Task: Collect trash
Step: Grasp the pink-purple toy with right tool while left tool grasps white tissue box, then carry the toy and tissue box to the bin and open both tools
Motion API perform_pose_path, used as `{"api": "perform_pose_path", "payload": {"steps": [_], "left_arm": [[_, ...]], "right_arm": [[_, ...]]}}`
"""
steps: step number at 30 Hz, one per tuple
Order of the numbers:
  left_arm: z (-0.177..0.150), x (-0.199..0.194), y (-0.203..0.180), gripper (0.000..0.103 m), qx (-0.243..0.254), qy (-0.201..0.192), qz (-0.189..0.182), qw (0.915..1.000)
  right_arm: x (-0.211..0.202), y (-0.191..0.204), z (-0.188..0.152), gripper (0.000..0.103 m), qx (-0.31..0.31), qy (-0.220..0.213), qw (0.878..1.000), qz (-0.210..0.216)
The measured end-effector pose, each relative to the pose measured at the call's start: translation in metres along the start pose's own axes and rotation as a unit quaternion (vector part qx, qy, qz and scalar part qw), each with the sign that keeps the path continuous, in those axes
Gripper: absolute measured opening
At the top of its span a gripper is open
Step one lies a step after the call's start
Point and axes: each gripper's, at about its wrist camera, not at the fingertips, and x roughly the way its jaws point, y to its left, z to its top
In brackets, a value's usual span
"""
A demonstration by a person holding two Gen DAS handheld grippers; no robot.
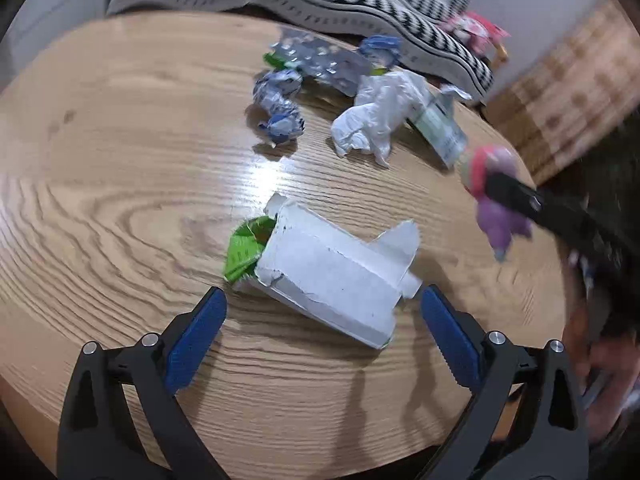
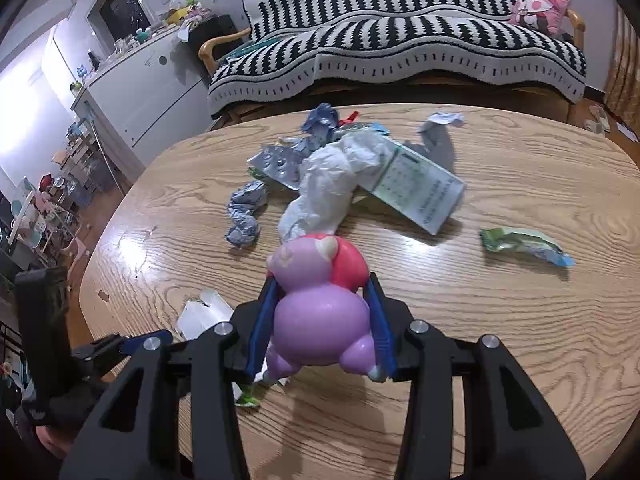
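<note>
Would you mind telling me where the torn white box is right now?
The white box lies on the wooden table directly between the open left tool's blue fingers, with a green wrapper sticking out of its far end.

The right gripper (image 2: 322,308) clamps a purple toy (image 2: 320,300) above the table (image 2: 520,340), with crumpled tissue (image 2: 328,184), a leaflet (image 2: 420,188), foil balls (image 2: 244,216) and a green wrapper (image 2: 520,244) beyond.
</note>
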Motion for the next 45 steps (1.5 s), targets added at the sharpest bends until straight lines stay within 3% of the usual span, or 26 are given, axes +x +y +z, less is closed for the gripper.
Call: {"api": "perform_pose_path", "payload": {"steps": [4, 7, 8, 9, 10, 12, 17, 23, 26, 32, 37, 41, 45], "left_arm": [[0.006, 0.018, 0.005, 0.095, -0.08, 0.02, -0.004, 0.9966], [0.012, 0.023, 0.0, 0.093, -0.095, 0.01, 0.006, 0.9955], [0.013, 0.023, -0.003, 0.085, -0.095, 0.005, 0.016, 0.9954], [0.013, 0.023, -0.007, 0.064, -0.093, 0.001, 0.026, 0.9953], [0.014, 0.026, -0.009, 0.053, -0.09, 0.003, 0.028, 0.9955], [0.015, 0.028, -0.017, 0.037, -0.082, 0.001, 0.018, 0.9965], [0.024, 0.02, -0.057, 0.02, -0.026, -0.031, 0.022, 0.9989], [0.027, 0.019, -0.135, 0.019, 0.05, -0.061, -0.001, 0.9969], [0.016, 0.023, -0.194, 0.019, 0.117, -0.071, -0.016, 0.9905], [-0.041, 0.042, -0.315, 0.019, 0.244, -0.069, -0.08, 0.964], [-0.11, 0.062, -0.408, 0.019, 0.348, -0.053, -0.135, 0.9263], [-0.161, 0.084, -0.458, 0.019, 0.399, -0.012, -0.174, 0.9005], [-0.206, 0.108, -0.495, 0.019, 0.448, 0.014, -0.183, 0.8748]], "right_arm": [[-0.009, -0.009, -0.004, 0.043, 0.003, -0.002, 1.0, -0.006], [-0.016, -0.015, -0.007, 0.043, 0.004, -0.004, 1.0, -0.01], [-0.019, -0.018, -0.009, 0.043, 0.004, -0.004, 1.0, -0.012], [-0.023, -0.022, -0.011, 0.043, 0.005, -0.005, 1.0, -0.014], [-0.025, -0.024, -0.012, 0.043, 0.006, -0.006, 1.0, -0.016], [-0.034, -0.034, -0.017, 0.043, 0.011, -0.008, 1.0, -0.021], [-0.061, -0.072, -0.033, 0.043, 0.039, -0.019, 0.998, -0.044], [-0.115, -0.149, -0.071, 0.043, 0.103, -0.038, 0.99, -0.093], [-0.149, -0.202, -0.102, 0.043, 0.154, -0.049, 0.979, -0.125], [-0.227, -0.303, -0.181, 0.043, 0.248, -0.073, 0.942, -0.215], [-0.281, -0.373, -0.256, 0.043, 0.318, -0.075, 0.899, -0.291], [-0.294, -0.407, -0.303, 0.043, 0.366, -0.062, 0.88, -0.297], [-0.293, -0.43, -0.333, 0.044, 0.39, -0.038, 0.872, -0.294]]}}
